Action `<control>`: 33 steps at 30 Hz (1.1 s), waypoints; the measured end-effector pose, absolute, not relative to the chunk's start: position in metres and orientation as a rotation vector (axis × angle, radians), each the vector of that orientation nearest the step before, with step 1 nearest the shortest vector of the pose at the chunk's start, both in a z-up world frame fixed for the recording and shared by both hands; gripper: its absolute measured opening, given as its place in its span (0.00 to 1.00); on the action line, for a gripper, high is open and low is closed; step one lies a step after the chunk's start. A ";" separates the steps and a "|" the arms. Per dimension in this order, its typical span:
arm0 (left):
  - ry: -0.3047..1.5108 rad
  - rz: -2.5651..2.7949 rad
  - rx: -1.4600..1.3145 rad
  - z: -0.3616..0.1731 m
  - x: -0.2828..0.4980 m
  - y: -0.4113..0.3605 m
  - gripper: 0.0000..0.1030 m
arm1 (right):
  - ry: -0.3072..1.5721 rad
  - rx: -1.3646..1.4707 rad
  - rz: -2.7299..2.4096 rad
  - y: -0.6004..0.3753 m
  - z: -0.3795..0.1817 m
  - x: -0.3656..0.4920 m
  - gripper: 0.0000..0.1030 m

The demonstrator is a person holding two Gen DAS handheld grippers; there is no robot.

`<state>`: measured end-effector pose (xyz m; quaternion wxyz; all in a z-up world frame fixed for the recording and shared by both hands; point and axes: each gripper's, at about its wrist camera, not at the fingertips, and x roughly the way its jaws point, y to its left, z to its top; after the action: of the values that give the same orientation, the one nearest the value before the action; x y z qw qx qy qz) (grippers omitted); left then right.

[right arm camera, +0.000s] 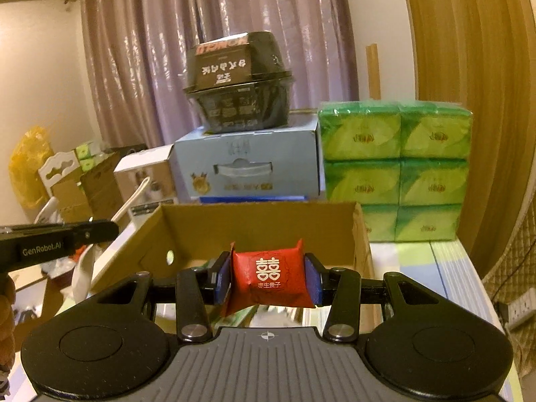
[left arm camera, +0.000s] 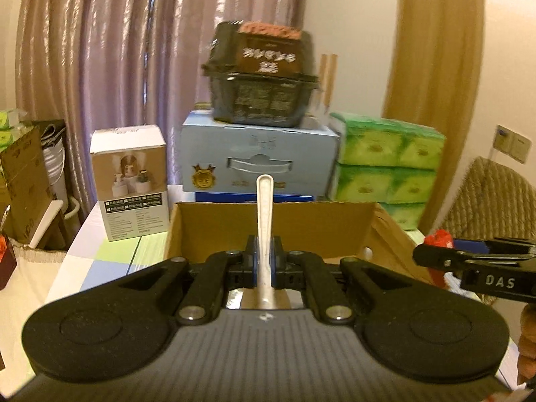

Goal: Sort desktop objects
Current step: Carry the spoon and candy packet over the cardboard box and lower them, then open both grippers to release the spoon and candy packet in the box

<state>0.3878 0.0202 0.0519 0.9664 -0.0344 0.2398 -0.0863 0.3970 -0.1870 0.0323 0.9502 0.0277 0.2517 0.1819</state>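
My left gripper (left arm camera: 264, 261) is shut on a long white plastic spoon (left arm camera: 264, 207), whose handle sticks up and forward over the open cardboard box (left arm camera: 207, 224). My right gripper (right arm camera: 268, 276) is shut on a red candy packet (right arm camera: 268, 273) with white characters, held just above the near edge of the same cardboard box (right arm camera: 261, 221). In the left wrist view the right gripper (left arm camera: 435, 254) shows at the right edge with the red packet (left arm camera: 440, 238) at its tip. The left gripper's arm (right arm camera: 60, 238) and the white spoon (right arm camera: 130, 197) appear at the left of the right wrist view.
Behind the box stand a blue carton (left arm camera: 258, 157) with a black food tub (left arm camera: 264, 77) on top, a white product box (left arm camera: 130, 181) to the left, and stacked green tissue packs (right arm camera: 395, 171) to the right. Curtains hang behind. The checked table (right arm camera: 435, 268) extends right.
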 end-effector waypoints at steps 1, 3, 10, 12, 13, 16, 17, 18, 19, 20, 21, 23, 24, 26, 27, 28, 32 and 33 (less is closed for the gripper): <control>0.492 -0.174 -0.081 0.049 0.395 0.023 0.04 | 0.511 0.055 0.371 -0.186 0.031 0.401 0.41; 0.485 -0.187 -0.108 0.044 0.402 0.026 0.04 | 0.515 0.056 0.370 -0.183 0.028 0.413 0.41; 0.484 -0.157 -0.179 0.035 0.415 0.043 0.30 | 0.553 0.092 0.388 -0.177 0.009 0.443 0.75; 0.475 -0.151 -0.169 0.035 0.411 0.044 0.32 | 0.548 0.127 0.376 -0.181 0.008 0.443 0.76; 0.470 -0.148 -0.161 0.036 0.409 0.044 0.36 | 0.544 0.140 0.375 -0.182 0.009 0.443 0.76; 0.462 -0.135 -0.150 0.037 0.401 0.043 0.51 | 0.522 0.170 0.362 -0.187 0.012 0.437 0.81; 0.455 -0.129 -0.146 0.038 0.397 0.042 0.62 | 0.514 0.177 0.356 -0.188 0.013 0.434 0.84; 0.448 -0.123 -0.142 0.039 0.392 0.041 0.66 | 0.505 0.185 0.348 -0.190 0.014 0.430 0.89; 0.443 -0.119 -0.136 0.040 0.388 0.040 0.71 | 0.498 0.193 0.343 -0.192 0.015 0.427 0.91; 0.437 -0.111 -0.131 0.041 0.381 0.040 0.81 | 0.497 0.202 0.340 -0.195 0.015 0.422 0.92; 0.433 -0.102 -0.127 0.041 0.375 0.039 0.85 | 0.499 0.207 0.341 -0.197 0.016 0.418 0.93; 0.426 -0.088 -0.117 0.042 0.362 0.037 0.94 | 0.509 0.213 0.339 -0.201 0.015 0.408 0.94; 0.422 -0.083 -0.115 0.043 0.355 0.037 0.96 | 0.512 0.214 0.334 -0.204 0.014 0.401 0.95; 0.419 -0.069 -0.106 0.044 0.340 0.036 0.99 | 0.518 0.219 0.318 -0.209 0.013 0.387 0.98; 0.424 -0.059 -0.099 0.043 0.332 0.035 0.99 | 0.528 0.219 0.309 -0.211 0.012 0.379 0.98; 0.431 -0.050 -0.094 0.043 0.326 0.034 0.99 | 0.547 0.216 0.304 -0.213 0.011 0.371 0.98; 0.493 -0.034 -0.082 0.041 0.295 0.029 0.99 | 0.617 0.208 0.285 -0.221 0.006 0.334 0.98; 0.511 -0.025 -0.088 0.040 0.287 0.028 0.99 | 0.624 0.206 0.281 -0.222 0.006 0.325 0.98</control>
<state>0.2875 0.0281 0.0405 0.9665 -0.0436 0.2525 -0.0124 0.3250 -0.2222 0.0061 0.9368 0.1007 0.3054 0.1376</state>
